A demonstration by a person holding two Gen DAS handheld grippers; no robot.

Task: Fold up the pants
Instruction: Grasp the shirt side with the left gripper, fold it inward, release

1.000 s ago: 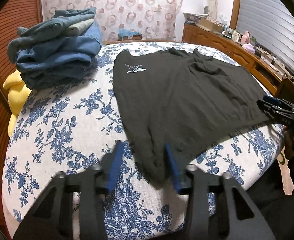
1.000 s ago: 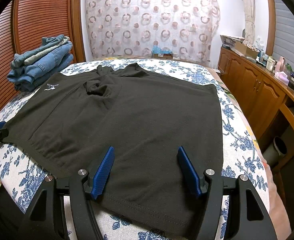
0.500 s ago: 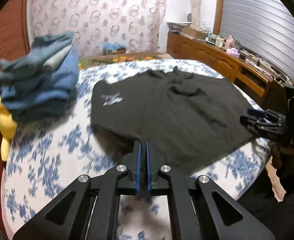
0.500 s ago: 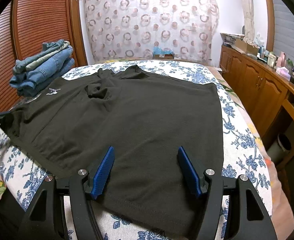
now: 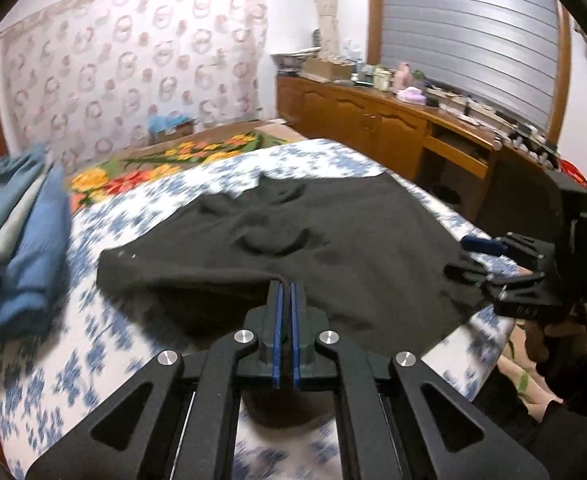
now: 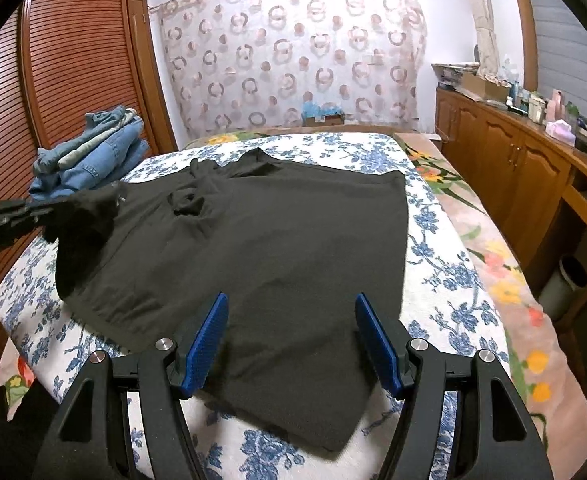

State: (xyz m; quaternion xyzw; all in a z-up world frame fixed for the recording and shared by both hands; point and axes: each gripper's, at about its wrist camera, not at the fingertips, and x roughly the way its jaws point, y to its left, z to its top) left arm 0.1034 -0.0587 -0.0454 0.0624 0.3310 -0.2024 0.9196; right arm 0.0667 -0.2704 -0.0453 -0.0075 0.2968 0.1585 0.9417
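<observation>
Black pants (image 6: 269,240) lie spread on the bed with the blue-flowered sheet (image 6: 445,264). My left gripper (image 5: 286,286) is shut on the pants' near left edge (image 5: 221,280) and holds it lifted, so that side bunches up; it shows at the left in the right wrist view (image 6: 49,212). My right gripper (image 6: 291,312) is open, its blue pads over the pants' near hem, touching nothing that I can see. It also shows at the right in the left wrist view (image 5: 489,256).
A stack of folded jeans (image 6: 89,156) sits at the bed's far left, by the wooden slatted wardrobe (image 6: 65,80). A wooden dresser with clutter (image 6: 525,152) runs along the right. A floral blanket (image 6: 489,256) covers the bed's right side.
My left gripper closed on the pants' left edge and has lifted it up and toward the middle. The right gripper has stayed open in place.
</observation>
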